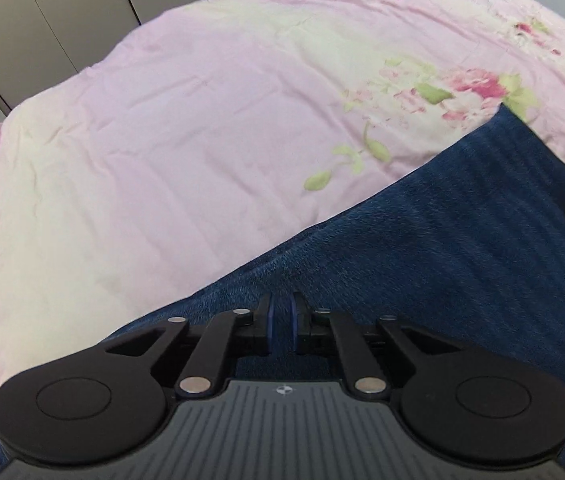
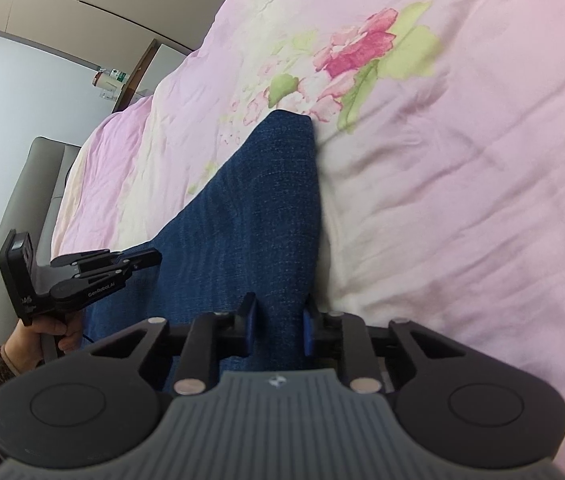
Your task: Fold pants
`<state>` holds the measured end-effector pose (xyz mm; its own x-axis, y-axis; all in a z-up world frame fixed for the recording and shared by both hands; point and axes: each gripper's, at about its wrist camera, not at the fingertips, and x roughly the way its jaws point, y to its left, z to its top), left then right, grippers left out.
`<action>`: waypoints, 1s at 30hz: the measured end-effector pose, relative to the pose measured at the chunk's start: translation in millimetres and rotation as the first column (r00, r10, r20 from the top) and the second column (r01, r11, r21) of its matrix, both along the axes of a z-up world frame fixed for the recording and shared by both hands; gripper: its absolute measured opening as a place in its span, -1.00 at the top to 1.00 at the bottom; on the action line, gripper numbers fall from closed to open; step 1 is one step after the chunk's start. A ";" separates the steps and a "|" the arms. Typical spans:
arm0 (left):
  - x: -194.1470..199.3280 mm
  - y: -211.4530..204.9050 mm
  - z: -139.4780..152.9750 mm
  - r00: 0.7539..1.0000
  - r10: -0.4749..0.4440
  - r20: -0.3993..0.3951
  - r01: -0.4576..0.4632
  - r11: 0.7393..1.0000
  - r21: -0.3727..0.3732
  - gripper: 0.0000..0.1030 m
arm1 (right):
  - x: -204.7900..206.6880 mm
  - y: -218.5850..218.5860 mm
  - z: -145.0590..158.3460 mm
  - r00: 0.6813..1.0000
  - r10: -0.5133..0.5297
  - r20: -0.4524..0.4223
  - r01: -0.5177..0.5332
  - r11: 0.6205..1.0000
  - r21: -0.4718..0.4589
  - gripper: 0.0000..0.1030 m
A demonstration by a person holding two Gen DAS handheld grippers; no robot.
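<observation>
Two claws: I hold one in each hand, both low over a dark blue denim pair of pants (image 2: 250,216) lying on a pink bedsheet with a rose and green-leaf print (image 2: 462,160).
Left claw: my left gripper (image 1: 282,322) has its blue pads drawn close with a narrow slot between them; denim shows in that slot, so I judge it is pinching a fold, though the contact itself is not clear.
Right claw: my right gripper (image 2: 278,322) has its pads spread wider, with denim filling the gap; I cannot tell whether it is clamped on the cloth or only straddling it.
Where the pants are: in the right wrist view they fill the lower centre and narrow to a blunt end at mid-frame, touching the rose print; in the left wrist view they run from bottom left to the right edge.
Long axis: away from me, from my claws toward that far end.
Pointing: the narrow end points to the upper middle of the right wrist frame.
Risk, slipping: if the right claw is not truly closed, lifting would drag one side only and twist the fold.
Risk, sheet: the wrinkled sheet beside the denim could be pinched up with it.
Risk, crowding: my left claw sits near the denim's left edge, so the two could collide.
</observation>
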<state>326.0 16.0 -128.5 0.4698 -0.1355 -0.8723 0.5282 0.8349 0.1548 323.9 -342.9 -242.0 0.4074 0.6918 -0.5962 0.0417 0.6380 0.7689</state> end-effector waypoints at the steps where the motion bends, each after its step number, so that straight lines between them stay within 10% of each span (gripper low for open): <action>1: -7.0 4.4 6.2 1.000 -0.008 -0.011 0.007 1.000 -0.023 0.81 | 0.2 -0.8 3.8 1.000 -0.002 -0.005 0.002 1.000 0.007 0.74; 14: -135.0 18.0 -5.8 0.966 -0.226 -0.128 0.232 0.972 0.033 0.80 | 0.8 28.1 105.3 0.998 0.057 0.024 -0.059 0.995 0.086 0.84; 23: -141.3 43.7 -1.9 0.986 -0.117 -0.116 0.104 0.988 -0.114 0.80 | 2.7 80.7 168.5 0.997 0.061 0.053 -0.066 0.993 0.098 0.85; 30: -155.6 136.1 42.3 0.989 0.148 -0.012 -0.146 0.954 -0.263 0.78 | 9.3 157.3 219.0 0.985 0.143 0.099 -0.150 0.986 0.070 0.84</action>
<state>170.4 152.0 -86.2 0.5086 -0.2881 -0.8113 0.3965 0.9149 -0.0763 333.2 -185.6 -23.0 0.3494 0.7905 -0.5030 -0.1225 0.5708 0.8119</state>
